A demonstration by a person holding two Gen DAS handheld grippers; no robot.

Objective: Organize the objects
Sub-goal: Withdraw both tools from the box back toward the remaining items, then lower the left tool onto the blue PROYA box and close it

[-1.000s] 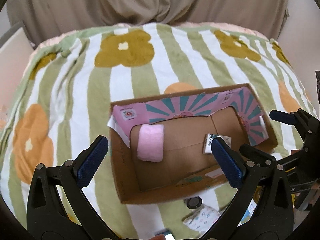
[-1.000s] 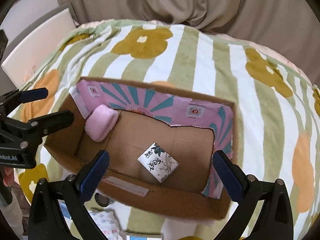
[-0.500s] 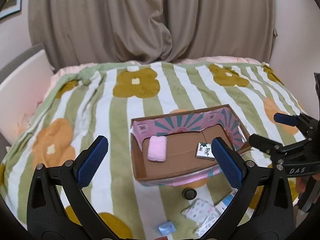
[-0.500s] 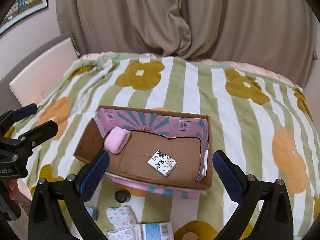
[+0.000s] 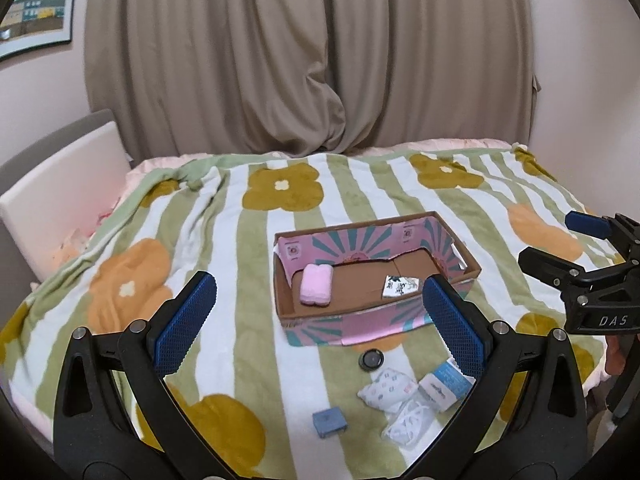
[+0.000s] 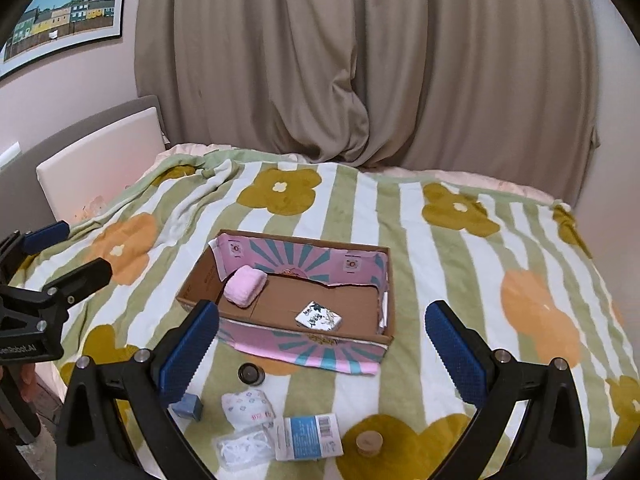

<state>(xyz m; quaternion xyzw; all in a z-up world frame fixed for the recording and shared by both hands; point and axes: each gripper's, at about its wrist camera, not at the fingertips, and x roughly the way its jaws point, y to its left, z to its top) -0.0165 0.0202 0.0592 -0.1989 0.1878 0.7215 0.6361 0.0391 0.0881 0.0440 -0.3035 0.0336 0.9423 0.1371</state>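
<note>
An open cardboard box with pink sunburst lining lies on the striped flower blanket. Inside are a pink roll and a patterned packet. In front of the box lie a black round tin, a white patterned pouch, a blue-white carton, a clear bag, a small blue box and a wooden disc. My left gripper and right gripper are both open, empty, held back above the near bed edge.
The blanket covers a bed. A white headboard stands at the left. Beige curtains hang behind. A framed picture is on the left wall.
Both grippers have pulled back and up from the box. The box looks smaller and the loose items in front of it have come into view.
</note>
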